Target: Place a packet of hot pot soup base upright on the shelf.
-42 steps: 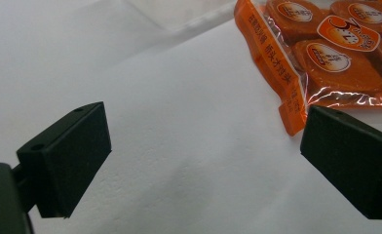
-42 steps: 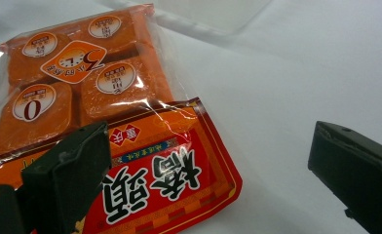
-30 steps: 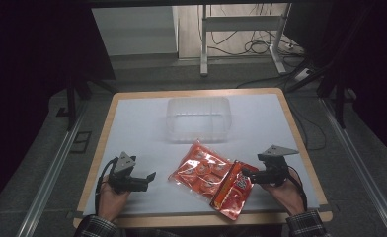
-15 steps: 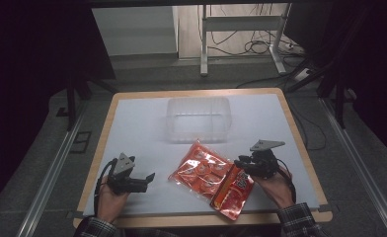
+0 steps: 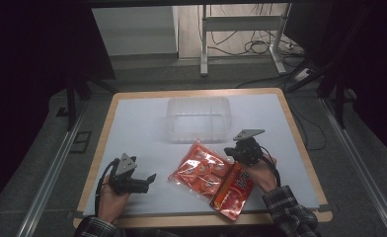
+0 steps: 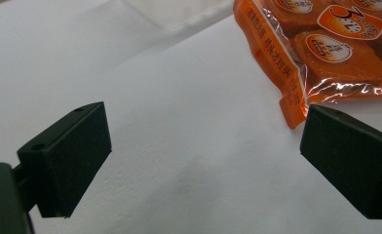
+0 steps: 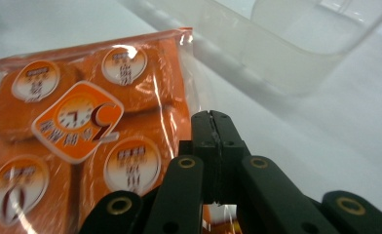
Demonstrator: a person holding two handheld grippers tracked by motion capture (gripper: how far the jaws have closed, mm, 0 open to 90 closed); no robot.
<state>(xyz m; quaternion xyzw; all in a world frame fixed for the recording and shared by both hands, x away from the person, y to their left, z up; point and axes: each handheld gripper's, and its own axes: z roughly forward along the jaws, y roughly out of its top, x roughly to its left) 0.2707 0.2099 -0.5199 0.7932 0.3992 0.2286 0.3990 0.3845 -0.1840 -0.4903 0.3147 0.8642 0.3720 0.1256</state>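
Fingers of the right gripper (image 5: 229,150) had just been closing and stood pressed together, pinched on the clear edge of the orange snack packet (image 5: 212,177) at its far right corner. That packet lay flat on the white tabletop (image 5: 137,129), near the front edge, slanting toward the person's right. Fingers of the left gripper (image 5: 151,178) stood wide apart with nothing between them, low over the tabletop, just left of the packet's near corner. Bare surface spread to the left and behind them. A clear plastic tub (image 5: 198,118) sat just beyond the packet, close ahead of the right gripper, blocking the way straight forward.
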